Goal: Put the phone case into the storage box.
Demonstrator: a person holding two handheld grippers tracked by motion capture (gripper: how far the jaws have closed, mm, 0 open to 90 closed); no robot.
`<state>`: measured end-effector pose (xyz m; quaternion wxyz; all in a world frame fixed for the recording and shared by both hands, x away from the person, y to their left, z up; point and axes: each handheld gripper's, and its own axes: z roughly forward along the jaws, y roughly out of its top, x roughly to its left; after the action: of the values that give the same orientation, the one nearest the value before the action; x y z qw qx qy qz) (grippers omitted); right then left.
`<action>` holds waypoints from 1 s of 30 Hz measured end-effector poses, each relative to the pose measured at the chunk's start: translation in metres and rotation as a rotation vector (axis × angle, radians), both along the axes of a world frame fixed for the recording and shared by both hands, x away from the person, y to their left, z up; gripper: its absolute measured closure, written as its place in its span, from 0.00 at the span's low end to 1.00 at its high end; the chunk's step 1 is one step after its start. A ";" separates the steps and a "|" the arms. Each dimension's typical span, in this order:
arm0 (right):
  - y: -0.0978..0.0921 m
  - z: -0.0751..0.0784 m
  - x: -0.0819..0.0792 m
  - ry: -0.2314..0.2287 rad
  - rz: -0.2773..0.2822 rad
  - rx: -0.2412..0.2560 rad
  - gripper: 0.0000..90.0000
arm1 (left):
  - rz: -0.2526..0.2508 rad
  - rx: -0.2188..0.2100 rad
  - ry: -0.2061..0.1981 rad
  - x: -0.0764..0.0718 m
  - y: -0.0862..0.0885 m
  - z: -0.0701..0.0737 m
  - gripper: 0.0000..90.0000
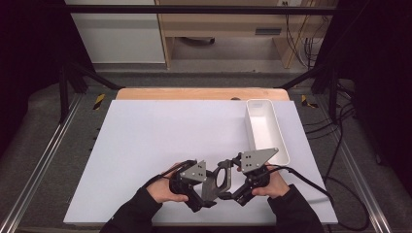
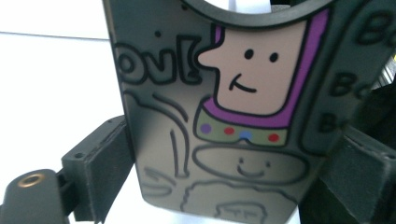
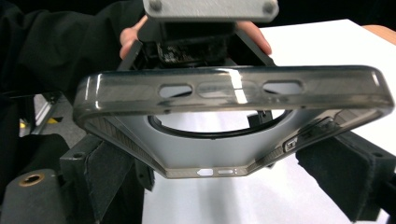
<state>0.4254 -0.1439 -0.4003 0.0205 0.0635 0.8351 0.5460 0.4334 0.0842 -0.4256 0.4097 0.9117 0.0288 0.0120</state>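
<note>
High view evenly lit, surroundings dark. Table [image 1: 145,145] bright, near blown out. Phone case [image 2: 224,116] close-up soft; glare streaks on its rim.

In the left gripper view the phone case [image 2: 219,116] ran off the top and bottom edges, its lettering at the right edge cut short (unreadable). In the high view, at lower centre, the case [image 1: 218,178] was too small to read.
</note>
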 end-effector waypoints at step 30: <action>-0.018 0.019 0.006 -0.043 -0.170 0.007 0.13 | 0.288 -0.164 -0.025 0.007 0.061 0.008 0.01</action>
<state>0.4319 -0.1624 -0.3810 0.0846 0.1225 0.8243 0.5463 0.4399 0.1456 -0.4176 0.4770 0.8615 0.1550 0.0796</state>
